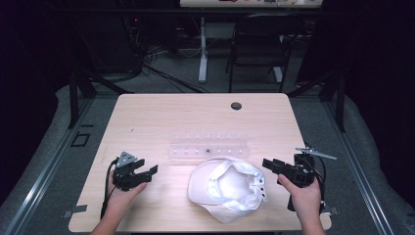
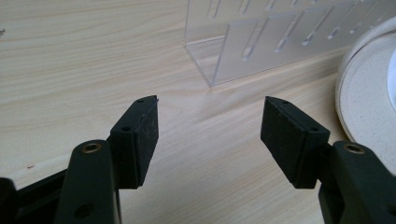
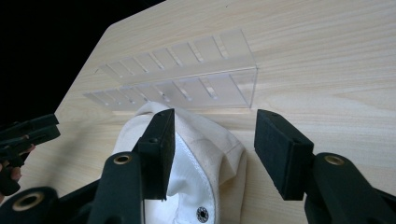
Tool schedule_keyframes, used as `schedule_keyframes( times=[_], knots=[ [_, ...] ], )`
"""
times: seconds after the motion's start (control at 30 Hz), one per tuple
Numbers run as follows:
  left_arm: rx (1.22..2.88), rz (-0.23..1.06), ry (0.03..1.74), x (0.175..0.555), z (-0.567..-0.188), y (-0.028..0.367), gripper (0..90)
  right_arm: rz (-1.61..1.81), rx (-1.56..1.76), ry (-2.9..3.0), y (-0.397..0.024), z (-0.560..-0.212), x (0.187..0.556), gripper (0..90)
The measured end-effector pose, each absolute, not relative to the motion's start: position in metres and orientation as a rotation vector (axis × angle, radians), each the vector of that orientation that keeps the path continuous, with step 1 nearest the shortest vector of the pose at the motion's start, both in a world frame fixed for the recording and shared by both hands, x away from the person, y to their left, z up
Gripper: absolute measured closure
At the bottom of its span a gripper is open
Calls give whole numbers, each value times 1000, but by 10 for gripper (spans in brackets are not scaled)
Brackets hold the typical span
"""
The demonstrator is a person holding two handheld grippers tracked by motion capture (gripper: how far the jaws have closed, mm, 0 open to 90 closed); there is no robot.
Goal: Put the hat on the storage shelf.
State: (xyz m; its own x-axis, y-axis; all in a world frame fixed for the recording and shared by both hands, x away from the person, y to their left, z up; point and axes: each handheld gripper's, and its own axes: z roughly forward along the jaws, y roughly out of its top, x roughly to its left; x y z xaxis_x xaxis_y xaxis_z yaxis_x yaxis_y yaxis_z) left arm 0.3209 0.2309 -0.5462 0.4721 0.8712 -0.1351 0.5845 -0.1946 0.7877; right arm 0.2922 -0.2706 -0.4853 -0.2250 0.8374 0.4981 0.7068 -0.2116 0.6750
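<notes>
A white cap (image 1: 227,188) lies upside down on the wooden table (image 1: 161,117), near the front edge. Behind it stands a clear acrylic rack (image 1: 209,145) with slots. My left gripper (image 1: 150,172) rests at the table's left, open and empty, pointing toward the cap. In the left gripper view its jaws (image 2: 209,126) frame bare wood, with the rack (image 2: 261,37) ahead and the cap's brim (image 2: 369,98) at the right. My right gripper (image 1: 268,164) is open just right of the cap. In the right gripper view its jaws (image 3: 212,140) stand over the cap's back edge (image 3: 205,154) without touching it.
A dark cable hole (image 1: 236,105) sits near the table's far edge. Beyond the table are a black chair (image 1: 259,44) and a white desk leg (image 1: 202,49). Grey floor borders both sides.
</notes>
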Motion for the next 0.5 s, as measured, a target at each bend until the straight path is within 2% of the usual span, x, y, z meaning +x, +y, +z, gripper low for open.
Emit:
schedule_keyframes(
  times=[0.2, 0.5],
  knots=[
    [1901, 415, 1214, 320, -545, 232, 429, 1412, 1877, 1873, -270, -486, 292, 488],
    [1904, 437, 1206, 319, -543, 227, 436, 1395, 1910, 1921, -268, -482, 289, 502]
  ],
)
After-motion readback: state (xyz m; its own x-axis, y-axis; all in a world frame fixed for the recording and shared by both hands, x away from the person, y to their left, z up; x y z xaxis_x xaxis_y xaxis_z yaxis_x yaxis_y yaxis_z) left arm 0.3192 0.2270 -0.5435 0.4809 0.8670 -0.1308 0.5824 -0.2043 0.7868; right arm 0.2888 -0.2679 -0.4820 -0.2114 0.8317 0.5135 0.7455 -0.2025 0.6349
